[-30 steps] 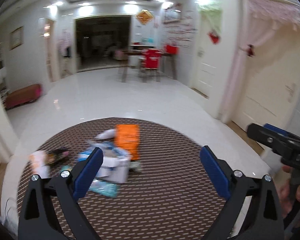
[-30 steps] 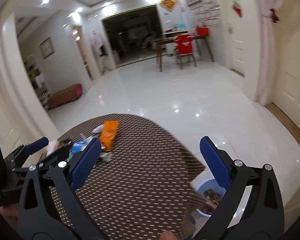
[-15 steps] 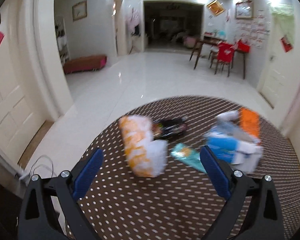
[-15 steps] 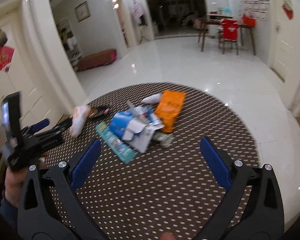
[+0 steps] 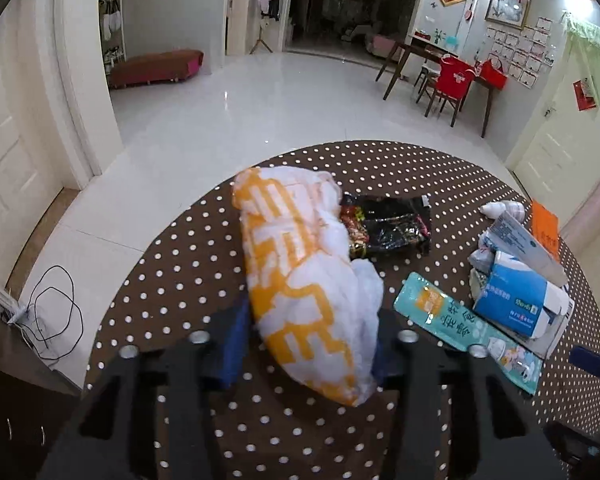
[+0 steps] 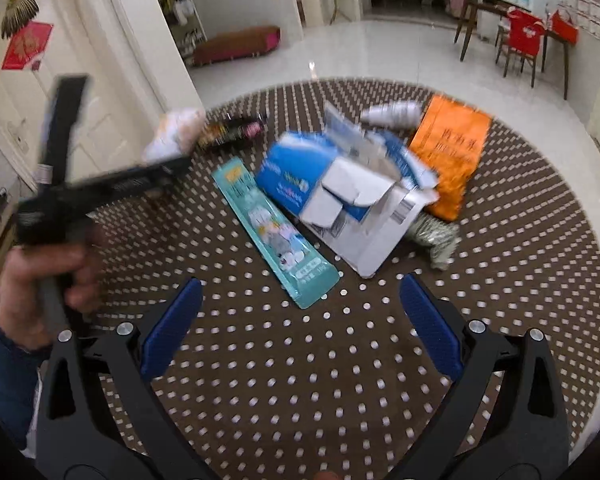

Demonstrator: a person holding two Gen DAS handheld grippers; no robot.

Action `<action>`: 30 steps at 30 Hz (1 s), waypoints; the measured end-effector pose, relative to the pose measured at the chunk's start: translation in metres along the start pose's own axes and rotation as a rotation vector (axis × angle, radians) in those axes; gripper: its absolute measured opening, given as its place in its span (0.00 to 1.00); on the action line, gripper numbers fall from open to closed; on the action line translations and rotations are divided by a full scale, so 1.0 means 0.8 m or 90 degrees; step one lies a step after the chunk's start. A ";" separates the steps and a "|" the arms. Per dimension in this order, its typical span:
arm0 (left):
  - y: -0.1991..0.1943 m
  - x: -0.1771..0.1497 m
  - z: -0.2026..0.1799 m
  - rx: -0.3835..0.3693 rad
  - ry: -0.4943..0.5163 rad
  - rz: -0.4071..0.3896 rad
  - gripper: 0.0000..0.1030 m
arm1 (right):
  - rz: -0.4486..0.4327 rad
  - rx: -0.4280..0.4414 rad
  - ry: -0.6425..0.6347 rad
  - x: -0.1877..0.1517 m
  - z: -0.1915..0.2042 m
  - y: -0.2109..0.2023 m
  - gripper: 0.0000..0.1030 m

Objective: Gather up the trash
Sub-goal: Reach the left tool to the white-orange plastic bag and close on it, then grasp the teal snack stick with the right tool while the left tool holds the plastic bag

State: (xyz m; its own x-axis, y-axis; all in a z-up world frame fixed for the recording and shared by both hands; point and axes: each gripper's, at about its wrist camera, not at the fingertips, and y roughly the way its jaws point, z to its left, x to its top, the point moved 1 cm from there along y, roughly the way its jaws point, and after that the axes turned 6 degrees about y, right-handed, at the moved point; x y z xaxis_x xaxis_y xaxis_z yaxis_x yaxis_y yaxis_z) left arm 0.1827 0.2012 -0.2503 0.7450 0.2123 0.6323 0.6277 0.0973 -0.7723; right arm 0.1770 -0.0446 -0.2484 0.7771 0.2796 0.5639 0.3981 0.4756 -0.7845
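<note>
The left gripper [image 5: 308,336], wide open a second earlier, was closing around the orange-and-white bag [image 5: 304,280] at the table's [image 5: 180,264] left edge. The right gripper [image 6: 300,320] hung wide open and empty; the first pickup looked underway.

We see a home's living area: a glossy white tiled floor [image 5: 236,120], a dining table [image 5: 432,56] with red-covered chairs [image 5: 452,80], and panelled doors [image 5: 8,160].

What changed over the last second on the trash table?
The left tool swung left to the white-and-orange bag and is closing around it. The right tool dropped toward the pile, open and empty. The teal packet and blue box lie as before.
</note>
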 end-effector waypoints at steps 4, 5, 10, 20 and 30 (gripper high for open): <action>-0.008 -0.012 0.010 -0.004 -0.002 -0.004 0.36 | 0.006 -0.002 -0.041 -0.005 0.015 0.023 0.86; -0.012 -0.017 0.014 -0.003 -0.005 -0.005 0.36 | 0.009 0.005 -0.051 -0.005 0.021 0.025 0.82; -0.039 -0.038 0.030 -0.002 -0.028 -0.010 0.36 | 0.025 0.055 -0.100 -0.007 0.049 0.032 0.75; -0.085 -0.072 0.035 -0.002 -0.041 -0.017 0.36 | 0.020 0.051 -0.167 0.019 0.076 0.062 0.53; -0.100 -0.081 0.015 -0.011 -0.035 -0.014 0.36 | 0.014 0.026 -0.203 -0.007 0.082 0.043 0.27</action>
State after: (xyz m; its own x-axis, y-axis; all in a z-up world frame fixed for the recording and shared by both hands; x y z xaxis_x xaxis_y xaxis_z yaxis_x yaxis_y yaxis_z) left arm 0.0814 0.1916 -0.2303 0.7176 0.2632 0.6447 0.6482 0.0860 -0.7566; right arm 0.1542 0.0248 -0.2617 0.5909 0.5350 0.6038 0.3577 0.4972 -0.7905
